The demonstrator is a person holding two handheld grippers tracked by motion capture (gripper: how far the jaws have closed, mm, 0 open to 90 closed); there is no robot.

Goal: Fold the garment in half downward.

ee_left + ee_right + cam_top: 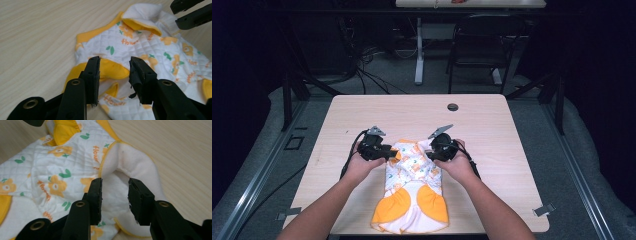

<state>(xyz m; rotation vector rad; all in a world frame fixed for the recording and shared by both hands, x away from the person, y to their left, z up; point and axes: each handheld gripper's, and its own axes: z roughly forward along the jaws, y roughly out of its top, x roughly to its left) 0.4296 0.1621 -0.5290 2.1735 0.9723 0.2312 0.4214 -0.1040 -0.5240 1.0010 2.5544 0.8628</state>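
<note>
The pale wooden surface (362, 112) is carrying a quilted flower-print baby garment (414, 192), which is lying near the front edge between the two hands. The left gripper (388, 153) is hovering at the garment's upper left, jaws standing wide with nothing pinched. The right gripper (431, 151) is hovering at its upper right, jaws likewise gaping over a white fleece flap (132, 167).

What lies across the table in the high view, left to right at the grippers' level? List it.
Left hand → black left gripper → white quilted baby garment with orange flower print and orange trim → black right gripper → right hand.
</note>
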